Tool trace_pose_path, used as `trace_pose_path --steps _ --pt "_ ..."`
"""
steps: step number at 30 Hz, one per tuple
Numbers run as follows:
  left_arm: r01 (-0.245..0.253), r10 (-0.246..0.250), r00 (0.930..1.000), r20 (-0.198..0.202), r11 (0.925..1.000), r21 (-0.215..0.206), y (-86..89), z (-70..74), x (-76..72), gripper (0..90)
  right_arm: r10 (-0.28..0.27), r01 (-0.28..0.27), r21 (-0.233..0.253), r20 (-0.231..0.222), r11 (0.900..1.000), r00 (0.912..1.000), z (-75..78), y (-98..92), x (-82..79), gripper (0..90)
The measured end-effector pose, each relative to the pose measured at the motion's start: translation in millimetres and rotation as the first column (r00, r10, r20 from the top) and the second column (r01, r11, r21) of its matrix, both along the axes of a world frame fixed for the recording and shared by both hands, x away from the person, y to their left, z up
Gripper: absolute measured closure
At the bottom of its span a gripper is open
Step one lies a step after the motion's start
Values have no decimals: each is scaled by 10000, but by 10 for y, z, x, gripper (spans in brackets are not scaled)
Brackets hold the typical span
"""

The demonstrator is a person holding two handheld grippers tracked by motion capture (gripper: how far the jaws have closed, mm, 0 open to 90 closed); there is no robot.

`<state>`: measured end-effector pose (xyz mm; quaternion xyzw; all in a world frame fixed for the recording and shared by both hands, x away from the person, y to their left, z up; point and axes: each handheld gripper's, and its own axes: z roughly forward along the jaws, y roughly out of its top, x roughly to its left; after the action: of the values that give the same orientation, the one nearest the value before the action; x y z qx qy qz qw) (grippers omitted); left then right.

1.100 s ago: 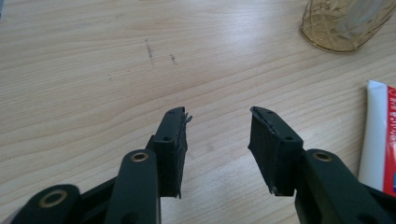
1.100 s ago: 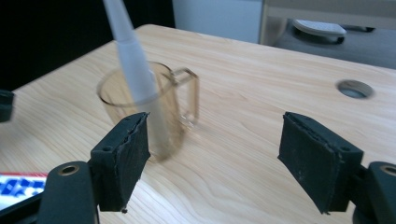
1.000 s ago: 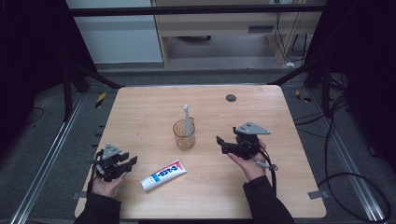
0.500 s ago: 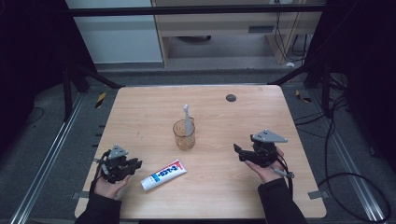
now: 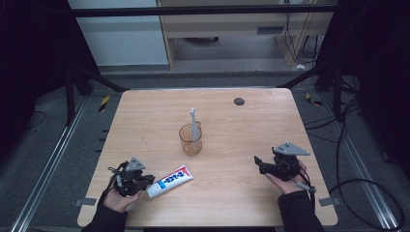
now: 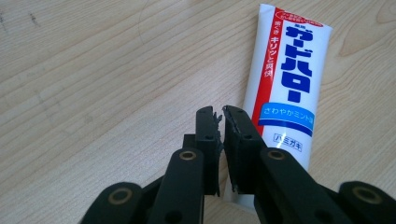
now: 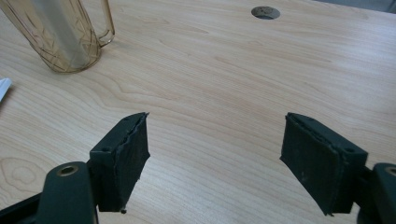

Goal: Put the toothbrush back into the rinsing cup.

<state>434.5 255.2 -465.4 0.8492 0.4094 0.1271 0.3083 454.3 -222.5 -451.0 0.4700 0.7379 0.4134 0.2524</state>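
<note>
A white, red and blue toothpaste tube [image 5: 170,180] lies flat near the table's front left. My left gripper [image 5: 146,182] rests on the table just left of it, held by a hand. In the left gripper view the jaws [image 6: 220,114] are shut with nothing between them, and the tube [image 6: 286,79] lies right beside them. An amber transparent cup [image 5: 191,140] stands mid-table with a pale toothbrush [image 5: 193,122] upright in it. My right gripper [image 5: 258,162] is low at the front right, open and empty [image 7: 217,135], pointing toward the cup [image 7: 60,32].
A dark round hole [image 5: 239,101] sits in the wooden tabletop [image 5: 145,121] toward the back right, and I see the hole [image 7: 265,12] beyond the right jaws. Cables trail on the floor to the right. Dark frame bars flank the table.
My right gripper has drawn back from beside the cup toward the front right edge. My left gripper has edged rightward, closer to the toothpaste tube.
</note>
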Motion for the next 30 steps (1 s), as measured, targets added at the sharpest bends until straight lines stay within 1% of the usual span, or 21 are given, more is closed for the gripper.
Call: trace_pose_path --steps 2,6,9,14,16,18,22,24,26,30 --pt "1 -2 10000 -56 10000 -59 3 -2 -15 848 -25 25 19 -77 10000 10000 -8 -11 -9 229" --pt "100 -101 9998 -146 9999 -54 -14 -11 -41 851 -61 59 -121 -100 9999 9999 -39 -27 -5 226" --pt "139 -140 9998 -125 9999 -39 -26 -9 -57 849 -63 61 -141 -123 9999 9999 -47 -28 -7 224" --pt "-81 81 10000 -49 9999 -107 8 17 -34 805 -77 74 -138 -173 9999 9998 -50 -32 -5 222" --pt "-220 222 9997 80 9996 -194 19 58 -26 785 -81 78 -193 -126 9998 9999 -54 -40 2 221" --pt "-255 259 9995 156 9992 -296 15 111 -20 761 -115 113 -178 -125 9998 9999 -53 -46 4 221" --pt "-27 35 9993 365 9998 -211 -57 220 -16 715 -156 153 -166 -136 9997 9998 -54 -62 13 220" --pt "125 -118 9992 388 9998 -172 -105 260 -10 689 -172 169 -171 -148 9997 9997 -55 -66 16 219" --pt "281 -279 9990 347 9996 -71 -150 282 1 659 -178 175 -190 -153 9997 9997 -55 -68 17 219" --pt "435 -437 9988 212 9990 91 -234 275 29 602 -189 186 -203 -172 9996 9997 -57 -72 21 217"
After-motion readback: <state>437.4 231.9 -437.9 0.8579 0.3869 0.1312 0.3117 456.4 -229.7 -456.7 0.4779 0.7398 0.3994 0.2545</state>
